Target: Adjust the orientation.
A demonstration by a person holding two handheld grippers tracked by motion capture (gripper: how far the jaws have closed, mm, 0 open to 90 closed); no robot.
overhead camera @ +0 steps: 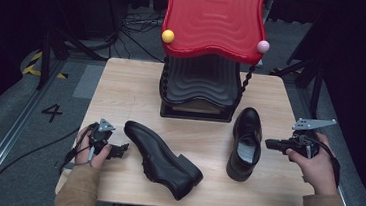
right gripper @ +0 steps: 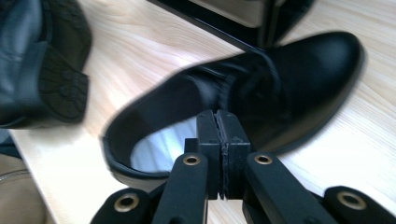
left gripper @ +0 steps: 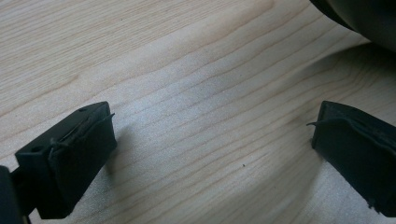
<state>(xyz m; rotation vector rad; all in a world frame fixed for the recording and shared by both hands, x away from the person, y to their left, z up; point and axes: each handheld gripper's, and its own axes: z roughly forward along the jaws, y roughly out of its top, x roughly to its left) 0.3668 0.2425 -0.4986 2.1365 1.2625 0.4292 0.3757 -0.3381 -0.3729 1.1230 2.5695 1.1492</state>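
1. Left gripper: jaws wide apart, empty, low over the pale wooden table at its near left.
2. Black leather dress shoe lying on its side: near centre. Likely moderately heavy; smooth upper probably slippery, sole stiff. Grip heel or collar.
3. Right gripper: jaws pressed together, empty.
4. Upright black leather shoe: right of centre. Grip the collar rim.
5. Red-topped black shoe rack: far centre.

A black "4" is marked on the floor.
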